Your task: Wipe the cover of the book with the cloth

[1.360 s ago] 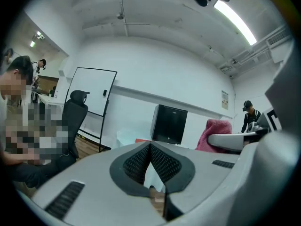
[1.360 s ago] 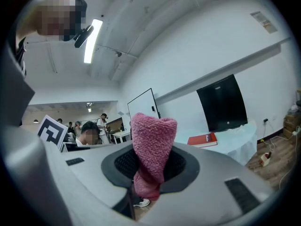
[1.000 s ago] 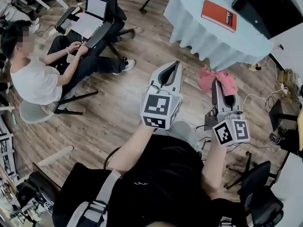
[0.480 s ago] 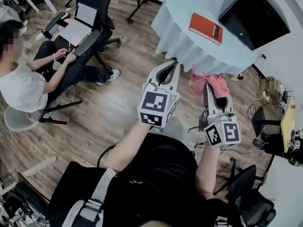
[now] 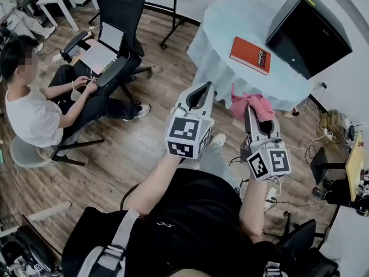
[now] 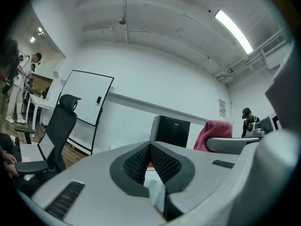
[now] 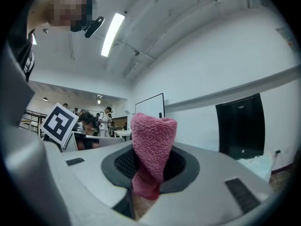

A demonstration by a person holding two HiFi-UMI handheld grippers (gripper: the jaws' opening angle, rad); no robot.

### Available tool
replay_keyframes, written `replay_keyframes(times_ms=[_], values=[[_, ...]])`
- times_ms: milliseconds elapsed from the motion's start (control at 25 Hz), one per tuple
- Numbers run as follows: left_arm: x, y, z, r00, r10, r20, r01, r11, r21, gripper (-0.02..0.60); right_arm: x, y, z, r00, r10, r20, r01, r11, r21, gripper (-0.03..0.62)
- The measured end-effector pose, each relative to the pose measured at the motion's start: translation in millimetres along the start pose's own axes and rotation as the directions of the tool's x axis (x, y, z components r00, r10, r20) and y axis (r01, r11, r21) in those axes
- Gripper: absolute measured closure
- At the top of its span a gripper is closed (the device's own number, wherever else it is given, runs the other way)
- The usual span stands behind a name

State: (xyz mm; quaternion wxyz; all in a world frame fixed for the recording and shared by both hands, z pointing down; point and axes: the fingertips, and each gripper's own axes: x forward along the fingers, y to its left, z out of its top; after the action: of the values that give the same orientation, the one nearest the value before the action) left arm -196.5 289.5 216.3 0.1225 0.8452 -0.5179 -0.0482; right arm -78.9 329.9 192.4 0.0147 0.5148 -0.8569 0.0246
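Observation:
A red book (image 5: pixel 251 55) lies flat on a round table draped in pale blue (image 5: pixel 230 22), ahead of both grippers. My right gripper (image 5: pixel 248 107) is shut on a pink cloth (image 5: pixel 253 104), which bunches up over its tips just short of the table's near edge. In the right gripper view the pink cloth (image 7: pixel 153 145) stands up between the jaws of the right gripper (image 7: pixel 148 173). My left gripper (image 5: pixel 205 86) is shut with nothing in it, held level beside the right one. In the left gripper view, a sliver of the book (image 6: pixel 149 165) shows past the left gripper (image 6: pixel 150 149).
A black box (image 5: pixel 311 30) stands on the table's right side beside the book. A seated person (image 5: pixel 40 105) with a laptop (image 5: pixel 104 48) on an office chair is at the left. Cables and gear (image 5: pixel 337 126) lie on the wooden floor at the right.
The table and book have come nearer and more into the middle of the head view. Both grippers keep their pose, the right one still holding the cloth.

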Motion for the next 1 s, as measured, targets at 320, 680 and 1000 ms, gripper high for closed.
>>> replay_keyframes(times_ms=[320,680,1000], values=[[88,-23,-12,0.999,-0.005,-0.040,0.006,1.000,0.027,0.566,13,-109,3,0.989,-0.130,0.063,0.124,0.988,0.094,0.493],[170,-31,-58,0.983,0.048,-0.179,-0.042,0.998,0.037,0.566,66,-182,-35,0.998,-0.061,-0.001,0.059,0.977,0.204,0.493],[251,-51,-79,0.965,0.046,-0.258,-0.041,0.999,0.025,0.566,105,-261,-55,0.999,-0.010,-0.035,0.020,0.958,0.285,0.493]])
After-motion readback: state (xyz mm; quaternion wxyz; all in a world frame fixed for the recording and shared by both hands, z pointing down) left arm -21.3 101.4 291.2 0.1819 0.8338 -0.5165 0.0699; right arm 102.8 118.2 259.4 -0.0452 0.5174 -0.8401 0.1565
